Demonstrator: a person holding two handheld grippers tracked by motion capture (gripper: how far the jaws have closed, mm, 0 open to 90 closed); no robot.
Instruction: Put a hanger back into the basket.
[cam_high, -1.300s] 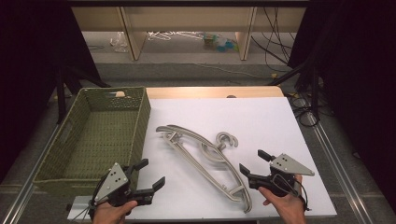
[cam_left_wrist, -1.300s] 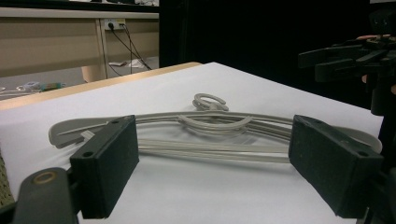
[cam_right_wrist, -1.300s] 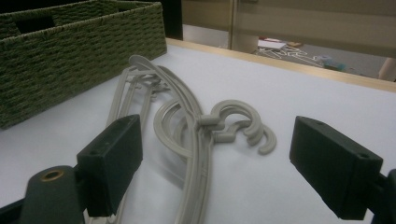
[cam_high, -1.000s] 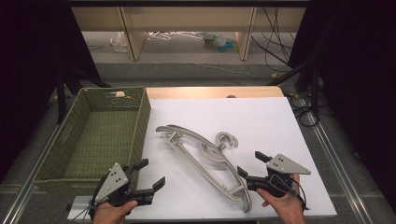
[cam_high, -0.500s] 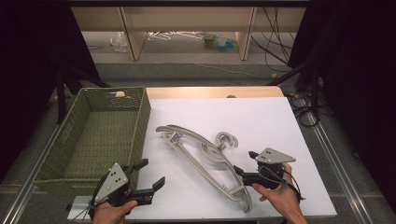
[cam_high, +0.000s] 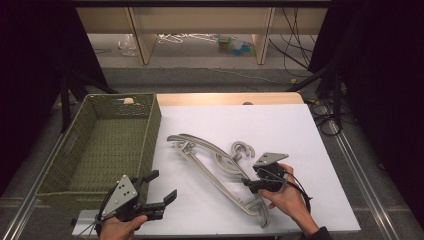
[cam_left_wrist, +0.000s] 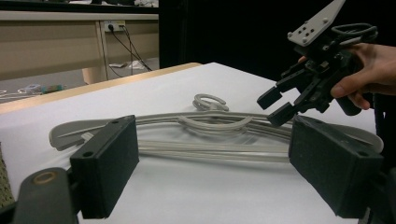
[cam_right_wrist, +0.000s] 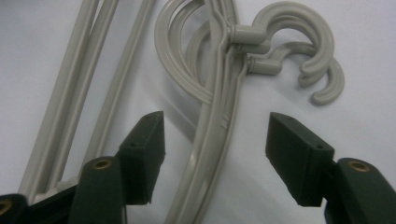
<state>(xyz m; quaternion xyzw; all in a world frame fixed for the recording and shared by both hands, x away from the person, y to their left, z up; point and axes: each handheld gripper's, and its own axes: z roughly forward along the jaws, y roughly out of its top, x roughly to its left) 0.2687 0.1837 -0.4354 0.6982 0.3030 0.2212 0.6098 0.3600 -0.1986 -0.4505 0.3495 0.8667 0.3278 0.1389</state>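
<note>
Woven green basket (cam_high: 107, 145) on the table beside the white sheet (cam_high: 280, 130), just ahead of the left gripper (cam_high: 162, 187); a small pale object (cam_high: 128, 101) at its far wall, too small to identify, otherwise bare weave on the floor.

Grey plastic hangers (cam_high: 215, 165) flat on the white sheet, stacked one on another, lying diagonally. Two hooks (cam_right_wrist: 299, 51) counted in the right gripper view, one nested just beside the other, both C-shaped and thick; so two hangers at least, a third not ruled out. Curved shoulder arms (cam_right_wrist: 219, 121) and straight lower bars (cam_right_wrist: 70, 93), same pale grey throughout, smooth, moulded.

Right gripper (cam_high: 247, 184) low over the stack, near its end toward the person, jaws straddling the bundled shoulder arms just short of the hooks. Jaws at a middling gap and just been closing in; arms between the pads (cam_right_wrist: 299, 154), but clear daylight on both sides, no contact seen. Hand (cam_high: 287, 197) wrapped round the gripper body, grey three-cornered plate (cam_high: 270, 159) on top.

Left gripper at the near edge of the table, beside the basket's near corner, well apart from the hangers. Jaws spread wide, nothing between the pads (cam_left_wrist: 107, 163). Hangers and right gripper (cam_left_wrist: 282, 105) straight ahead of it in the left gripper view.

Count: one basket, two grippers, two hooks.
</note>
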